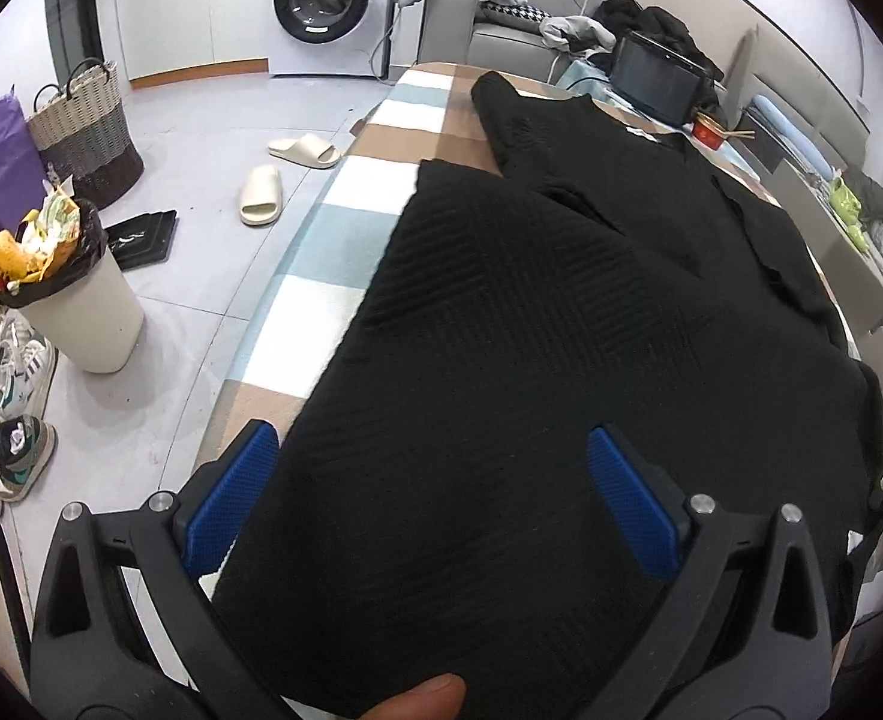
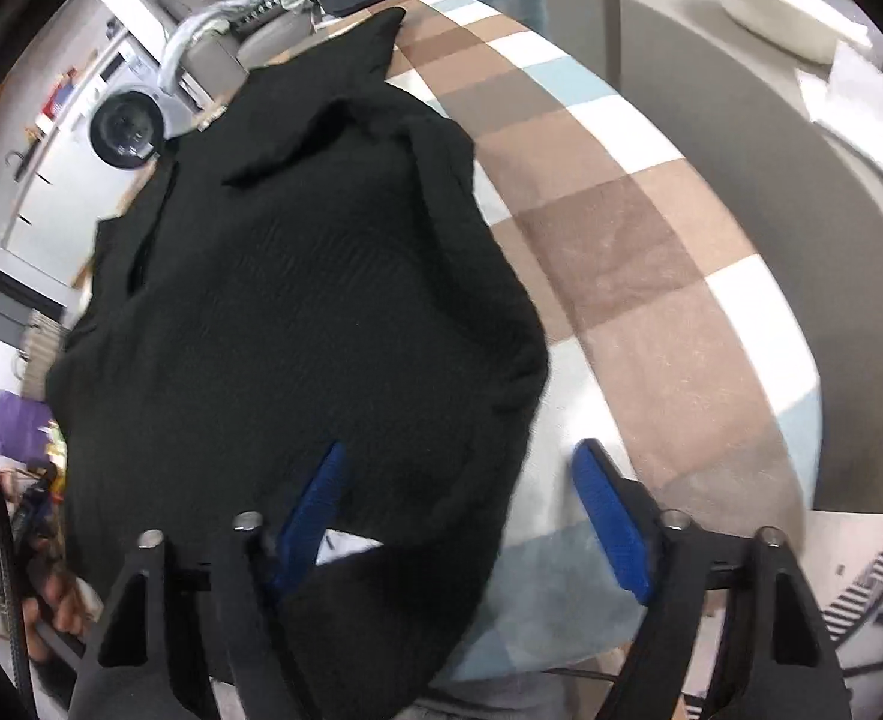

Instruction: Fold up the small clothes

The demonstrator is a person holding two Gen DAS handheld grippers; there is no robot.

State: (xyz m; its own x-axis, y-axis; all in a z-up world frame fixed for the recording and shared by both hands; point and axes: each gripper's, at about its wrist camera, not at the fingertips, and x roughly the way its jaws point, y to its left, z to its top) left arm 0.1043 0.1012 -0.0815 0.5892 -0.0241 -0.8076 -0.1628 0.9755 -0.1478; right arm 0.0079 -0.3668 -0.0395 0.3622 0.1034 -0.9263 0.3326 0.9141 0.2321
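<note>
Overfull bin point(image 1: 51, 276) and slippers point(image 1: 261, 195) solely in left-wrist view

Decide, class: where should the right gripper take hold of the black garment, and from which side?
Grip the black garment at its right edge, coming in from the bare checked cloth on the right. That edge lies raised and rumpled, so a finger could probably slip under. The right gripper already straddles it, jaws open.

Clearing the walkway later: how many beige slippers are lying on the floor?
2: one slipper lies on the tiles beside the table edge, the other slipper lies just beyond it, toward the washing machine. More could be hidden behind the table.
</note>
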